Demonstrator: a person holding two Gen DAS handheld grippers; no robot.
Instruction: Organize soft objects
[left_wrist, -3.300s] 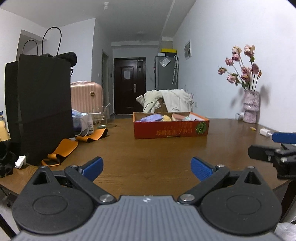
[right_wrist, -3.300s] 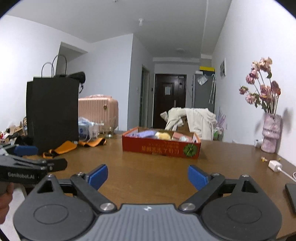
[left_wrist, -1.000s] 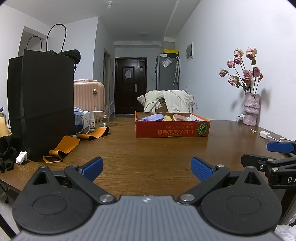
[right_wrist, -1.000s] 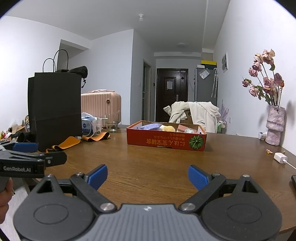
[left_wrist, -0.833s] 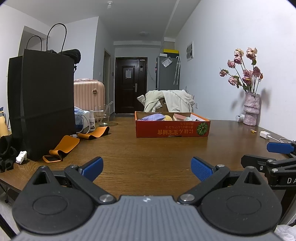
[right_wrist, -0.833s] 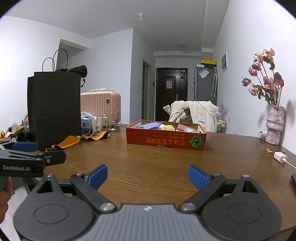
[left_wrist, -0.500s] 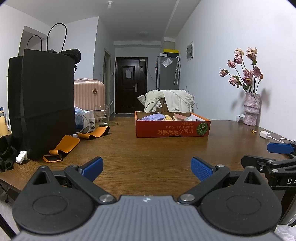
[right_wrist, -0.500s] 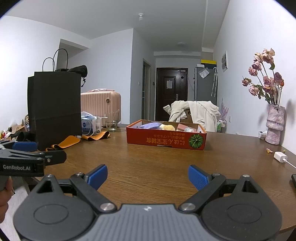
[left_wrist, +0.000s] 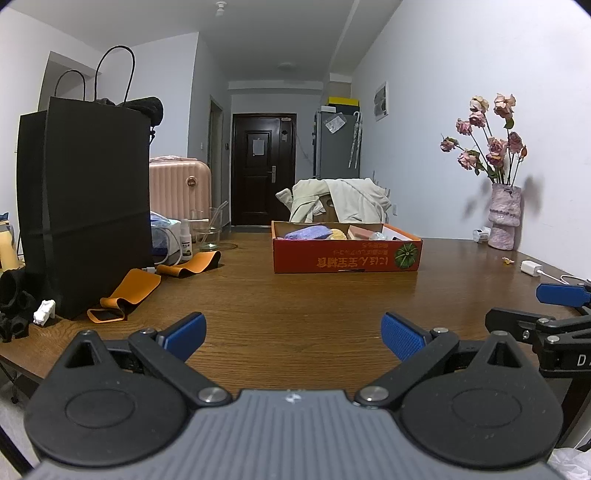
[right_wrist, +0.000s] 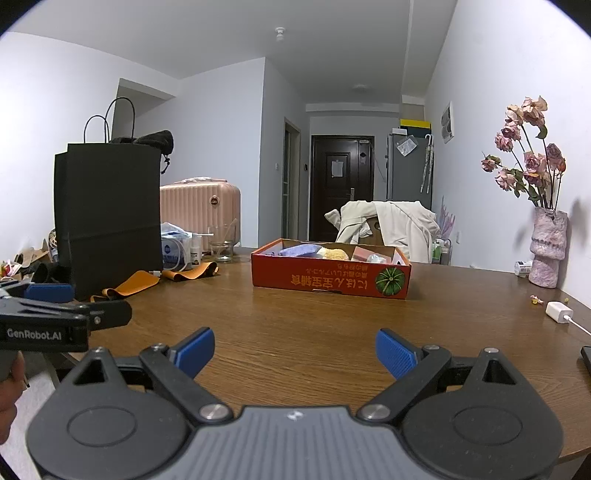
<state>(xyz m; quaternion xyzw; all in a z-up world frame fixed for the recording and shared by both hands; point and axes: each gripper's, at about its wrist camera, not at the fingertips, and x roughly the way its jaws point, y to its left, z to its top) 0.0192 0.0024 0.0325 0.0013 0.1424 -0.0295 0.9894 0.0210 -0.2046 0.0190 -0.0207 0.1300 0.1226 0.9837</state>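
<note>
A shallow red cardboard box (left_wrist: 345, 260) (right_wrist: 328, 280) stands mid-table on the brown wooden table (left_wrist: 295, 306). Inside it lie soft pieces: a purple one (left_wrist: 308, 232) (right_wrist: 300, 250), a yellow one (right_wrist: 334, 253) and a pink one (right_wrist: 364, 253). My left gripper (left_wrist: 293, 336) is open near the table's front edge, nothing between its blue pads. My right gripper (right_wrist: 294, 349) is open too and empty, level with the left one. Each gripper shows at the edge of the other's view, the right gripper (left_wrist: 554, 314) and the left gripper (right_wrist: 55, 314).
A tall black paper bag (left_wrist: 85, 206) (right_wrist: 107, 214) stands at the left, with orange bands (left_wrist: 129, 291) (right_wrist: 140, 278) beside it. Bottles and a glass (left_wrist: 207, 232) sit behind. A vase of dried roses (left_wrist: 504, 218) (right_wrist: 548, 254) and a white charger (right_wrist: 559, 312) are at the right.
Over 3.3 s both views have steadied and levelled a little; in the last second nothing has visibly moved and both grippers stay open.
</note>
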